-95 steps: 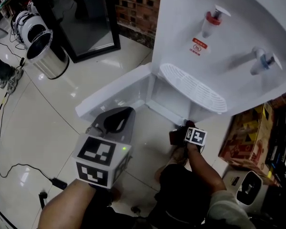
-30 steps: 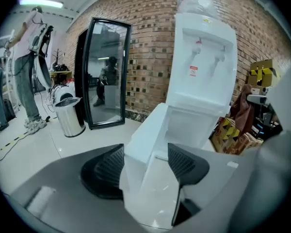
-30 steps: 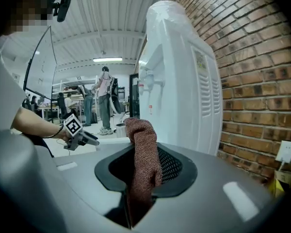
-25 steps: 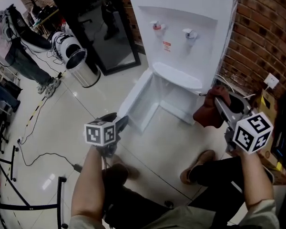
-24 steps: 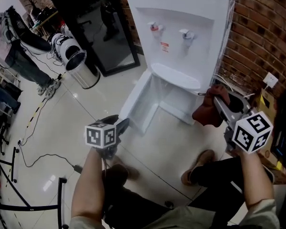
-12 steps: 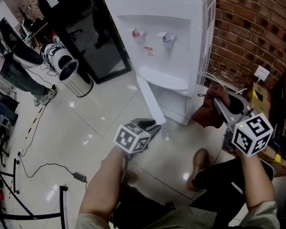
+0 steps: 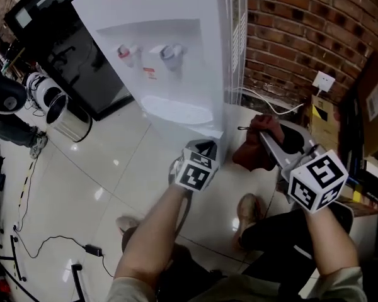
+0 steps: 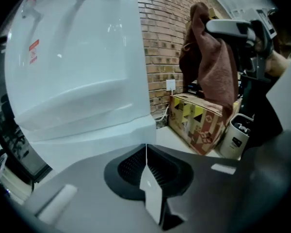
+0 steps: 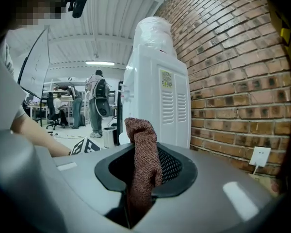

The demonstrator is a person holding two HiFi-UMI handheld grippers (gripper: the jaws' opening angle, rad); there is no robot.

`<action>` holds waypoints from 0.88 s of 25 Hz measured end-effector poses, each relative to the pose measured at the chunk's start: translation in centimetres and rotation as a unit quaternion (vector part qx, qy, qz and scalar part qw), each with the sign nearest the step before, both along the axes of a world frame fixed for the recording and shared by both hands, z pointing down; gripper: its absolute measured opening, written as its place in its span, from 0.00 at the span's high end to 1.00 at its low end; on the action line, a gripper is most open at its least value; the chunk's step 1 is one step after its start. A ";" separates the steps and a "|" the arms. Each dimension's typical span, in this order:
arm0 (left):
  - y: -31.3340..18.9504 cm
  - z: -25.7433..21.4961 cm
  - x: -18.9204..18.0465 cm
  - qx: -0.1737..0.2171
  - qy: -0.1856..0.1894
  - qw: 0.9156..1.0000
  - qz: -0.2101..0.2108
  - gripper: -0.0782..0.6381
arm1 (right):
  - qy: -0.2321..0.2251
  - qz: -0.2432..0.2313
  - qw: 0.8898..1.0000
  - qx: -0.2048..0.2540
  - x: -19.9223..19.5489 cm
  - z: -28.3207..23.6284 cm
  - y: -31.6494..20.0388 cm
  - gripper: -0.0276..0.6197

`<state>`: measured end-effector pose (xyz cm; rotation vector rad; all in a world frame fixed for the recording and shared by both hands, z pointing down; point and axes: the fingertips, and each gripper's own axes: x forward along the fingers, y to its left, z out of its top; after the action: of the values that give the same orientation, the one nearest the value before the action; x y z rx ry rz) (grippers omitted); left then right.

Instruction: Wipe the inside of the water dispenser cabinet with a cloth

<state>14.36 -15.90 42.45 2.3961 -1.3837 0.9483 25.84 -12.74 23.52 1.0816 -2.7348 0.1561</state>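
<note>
While the right claw (image 7: 259,131) grasps the cloth (image 7: 246,156), the left claw (image 7: 206,147) has just clenched, empty. The water dispenser cabinet (image 7: 195,129) looks shut and wiping seems done, so both should withdraw.

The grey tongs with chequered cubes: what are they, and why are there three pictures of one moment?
There is no robot here: a person holds a hand-worked, two-jaw gripper in each hand. The cubes with square markers are part of those grippers. The head view comes from a camera on the person's head, looking down. The other two views come from a camera riding on each gripper, looking along its jaws. The left gripper is by the lower front of the white water dispenser; its jaws have just closed, with nothing between them. The right gripper is clamped on a reddish-brown cloth, which hangs beside the dispenser. The dispenser stands on a shiny tiled floor, with a metal bin at the left and a brick wall behind.
</note>
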 end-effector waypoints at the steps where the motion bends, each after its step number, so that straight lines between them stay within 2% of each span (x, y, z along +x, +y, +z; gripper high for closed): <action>1: -0.6 0.3 0.2 0.007 -0.007 1.000 -0.006 0.88 | 0.007 -0.001 1.000 -0.001 0.1 0.3 -0.1 0.79; 7: -1.8 1.2 1.5 0.017 -0.034 0.999 -0.006 0.89 | 0.017 0.004 1.000 -0.020 1.3 1.9 -1.4 0.79; 10: -1.7 1.0 1.6 0.017 -0.026 0.999 -0.010 0.89 | 0.012 0.002 0.999 -0.034 1.6 2.6 -2.2 0.79; 14: -0.3 -0.5 2.7 0.018 0.017 0.999 -0.021 0.89 | 0.003 -0.006 0.998 -0.065 2.0 3.9 -3.1 0.79; 17: 1.4 -2.5 4.0 0.019 0.065 0.997 -0.029 0.89 | 0.019 -0.011 0.998 -0.062 1.9 5.4 -3.9 0.79; 19: 2.3 -3.1 4.4 0.018 0.104 0.993 -0.045 0.89 | 0.035 0.006 0.997 -0.068 2.5 8.1 -4.7 0.79; 22: 3.2 -2.4 4.6 0.008 0.157 0.984 -0.079 0.89 | 0.038 0.048 0.992 -0.108 3.7 14.3 -6.0 0.78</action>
<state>18.99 -12.72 40.05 2.2814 -1.4341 0.4968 29.49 -18.75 37.82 1.1321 -2.5284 0.4067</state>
